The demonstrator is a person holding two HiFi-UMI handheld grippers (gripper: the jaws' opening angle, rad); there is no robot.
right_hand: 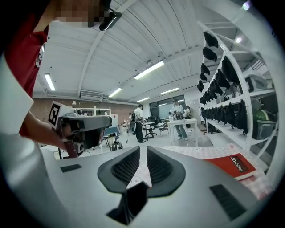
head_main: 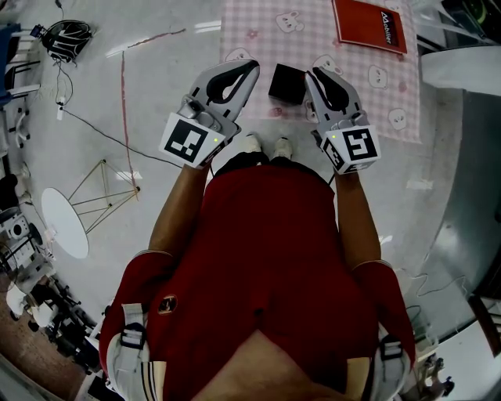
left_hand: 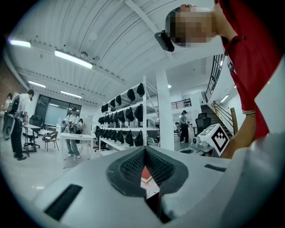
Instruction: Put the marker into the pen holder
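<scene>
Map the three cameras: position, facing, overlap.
Head view: on the person's head, facing steeply down; shows red shirt, arms, left gripper, right gripper.
Left gripper view: on that gripper, facing along its jaws toward shelves; shows forearm, right gripper.
Right gripper view: on that gripper, facing along its jaws toward a white table; shows hand, left gripper.
Shared: red book in head and right gripper views.

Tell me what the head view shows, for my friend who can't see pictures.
Seen from above, a person in a red shirt holds a left gripper and a right gripper on either side of a black box on a pink checked cloth. A red book lies at the cloth's far right corner.
</scene>
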